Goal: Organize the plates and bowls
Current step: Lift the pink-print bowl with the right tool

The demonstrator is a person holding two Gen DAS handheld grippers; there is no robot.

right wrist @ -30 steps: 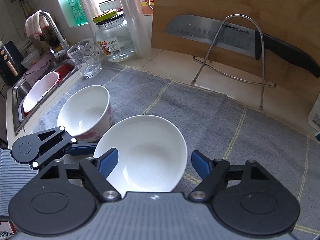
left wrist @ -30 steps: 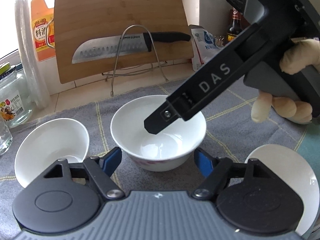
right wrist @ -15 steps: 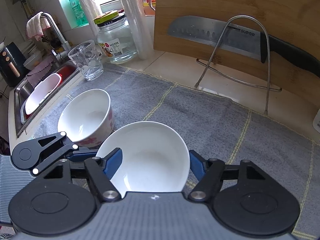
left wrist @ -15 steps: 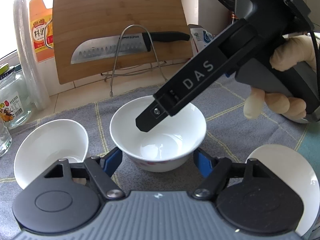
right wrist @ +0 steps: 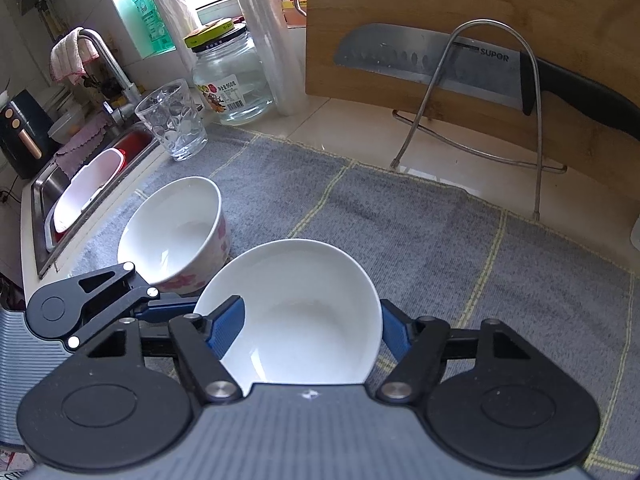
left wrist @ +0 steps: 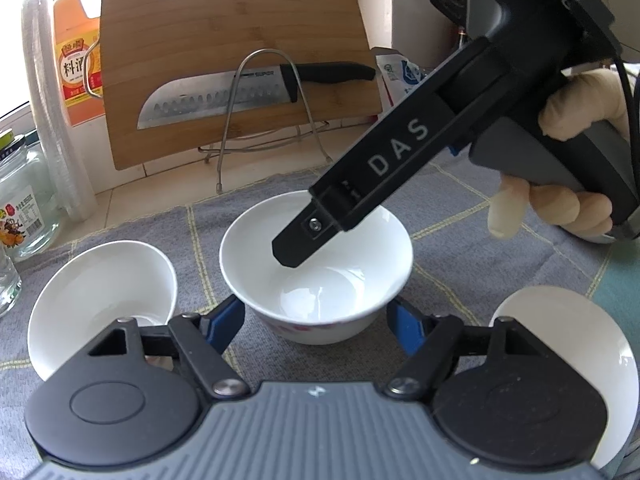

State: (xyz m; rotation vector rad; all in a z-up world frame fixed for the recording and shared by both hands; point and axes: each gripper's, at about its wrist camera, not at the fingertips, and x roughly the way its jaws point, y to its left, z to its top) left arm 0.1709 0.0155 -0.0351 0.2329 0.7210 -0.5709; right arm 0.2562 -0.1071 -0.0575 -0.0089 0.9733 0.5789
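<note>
A: The grey cloth [right wrist: 420, 216] is covering the tabletop; the plain white bowl [right wrist: 304, 312] is lying on it, centred between the right gripper [right wrist: 312, 326]'s spread, empty fingers [right wrist: 226, 320].

B: The floral bowl [left wrist: 316, 264] is sitting just ahead of the left gripper [left wrist: 316, 320], whose fingers are likewise spread and empty. The right is looking nearer its bowl.

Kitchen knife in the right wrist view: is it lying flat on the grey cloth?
No. The kitchen knife rests against the upright wooden cutting board behind a wire stand, well beyond the grey cloth.
</note>
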